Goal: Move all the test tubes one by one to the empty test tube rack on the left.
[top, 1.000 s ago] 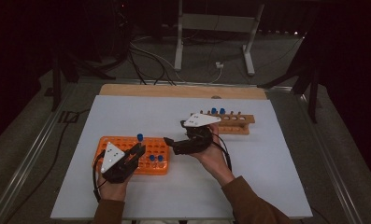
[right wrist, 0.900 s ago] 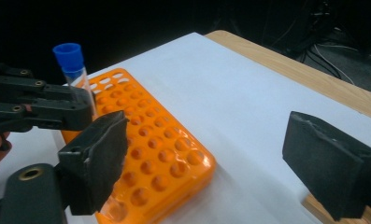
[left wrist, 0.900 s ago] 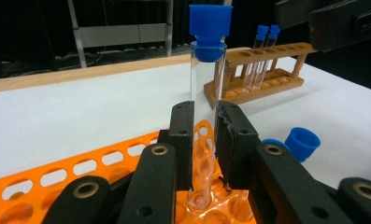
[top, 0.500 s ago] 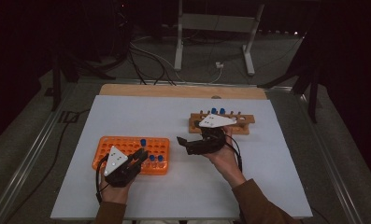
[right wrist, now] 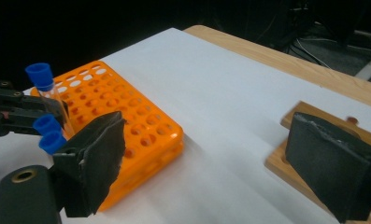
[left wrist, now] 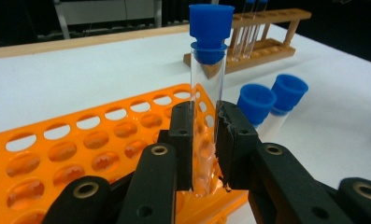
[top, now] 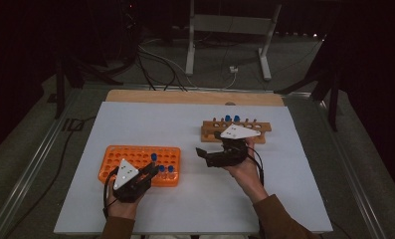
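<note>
In the left gripper view, my left gripper [left wrist: 205, 140] is shut on a clear test tube [left wrist: 207, 88] with a blue cap. The tube stands upright with its bottom in a hole at the near right corner of the orange rack [left wrist: 80, 149]. Two more blue-capped tubes [left wrist: 255, 100] stand just beyond it. From above, the left gripper [top: 150, 170] sits at the front right of the orange rack [top: 130, 155]. My right gripper [top: 210, 144] is open and holds nothing, between that rack and the wooden rack [top: 262, 128]. Its jaws stand wide apart in the right gripper view [right wrist: 216, 163].
The wooden rack holds two blue-capped tubes [top: 231, 119] near its middle. A white mat [top: 150, 119] covers the table, with a wooden strip [top: 195, 97] along its far edge. Cables and a metal stand foot lie on the floor behind.
My right gripper has drawn back to the right, away from the orange rack and toward the wooden rack. The left gripper has barely shifted and keeps its hold on the tube.
</note>
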`<move>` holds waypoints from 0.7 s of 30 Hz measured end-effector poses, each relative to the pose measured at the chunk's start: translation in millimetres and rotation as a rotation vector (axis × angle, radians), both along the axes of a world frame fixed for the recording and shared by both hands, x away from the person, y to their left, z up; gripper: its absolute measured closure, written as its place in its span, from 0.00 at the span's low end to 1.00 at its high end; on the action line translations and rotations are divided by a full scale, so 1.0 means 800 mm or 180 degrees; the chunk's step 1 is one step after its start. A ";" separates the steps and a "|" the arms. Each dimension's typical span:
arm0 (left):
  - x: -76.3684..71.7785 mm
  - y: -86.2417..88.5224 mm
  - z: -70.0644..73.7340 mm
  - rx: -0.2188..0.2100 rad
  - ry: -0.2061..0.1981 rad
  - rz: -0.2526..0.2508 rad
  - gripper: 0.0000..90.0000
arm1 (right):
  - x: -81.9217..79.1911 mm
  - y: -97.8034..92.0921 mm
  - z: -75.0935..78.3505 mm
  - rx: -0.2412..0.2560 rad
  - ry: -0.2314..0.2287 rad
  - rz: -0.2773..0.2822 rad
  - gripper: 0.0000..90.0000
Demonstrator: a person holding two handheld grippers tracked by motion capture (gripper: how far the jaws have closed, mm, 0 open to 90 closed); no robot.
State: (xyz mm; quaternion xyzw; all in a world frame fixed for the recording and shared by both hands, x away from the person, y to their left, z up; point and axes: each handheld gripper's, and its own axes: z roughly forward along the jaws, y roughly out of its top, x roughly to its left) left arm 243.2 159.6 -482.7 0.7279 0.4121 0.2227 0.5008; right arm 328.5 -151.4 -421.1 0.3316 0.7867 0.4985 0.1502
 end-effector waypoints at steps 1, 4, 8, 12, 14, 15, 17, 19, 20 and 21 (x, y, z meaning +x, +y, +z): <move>0.000 0.000 -0.001 0.0026 0.0008 -0.0007 0.87 | 0.000 -0.003 -0.001 -0.0005 0.0006 -0.0015 0.13; 0.000 -0.001 -0.002 0.0082 0.0034 -0.0025 0.87 | -0.001 -0.013 -0.004 -0.0020 0.0015 -0.0050 0.13; 0.000 -0.003 -0.005 0.0166 0.0082 -0.0028 0.87 | -0.005 -0.028 -0.008 -0.0030 0.0005 -0.0082 0.12; 0.000 -0.006 -0.007 0.0228 0.0110 -0.0030 0.87 | -0.009 -0.041 -0.012 -0.0035 -0.0001 -0.0137 0.10; 0.001 -0.007 -0.008 0.0284 0.0125 -0.0033 0.87 | -0.011 -0.048 -0.014 -0.0027 0.0001 -0.0159 0.10; 0.000 -0.008 -0.009 0.0305 0.0131 -0.0035 0.87 | -0.012 -0.051 -0.014 -0.0024 0.0003 -0.0169 0.10; 0.000 -0.008 -0.009 0.0313 0.0145 -0.0032 0.87 | -0.014 -0.057 -0.015 -0.0011 0.0002 -0.0195 0.10; 0.000 -0.007 -0.009 0.0320 0.0166 -0.0031 0.87 | -0.017 -0.063 -0.015 0.0009 -0.0002 -0.0213 0.10; 0.000 -0.006 -0.009 0.0323 0.0172 -0.0034 0.87 | -0.018 -0.066 -0.015 0.0023 -0.0014 -0.0218 0.10; 0.000 -0.006 -0.009 0.0341 0.0184 -0.0041 0.87 | -0.019 -0.068 -0.015 0.0025 -0.0017 -0.0226 0.10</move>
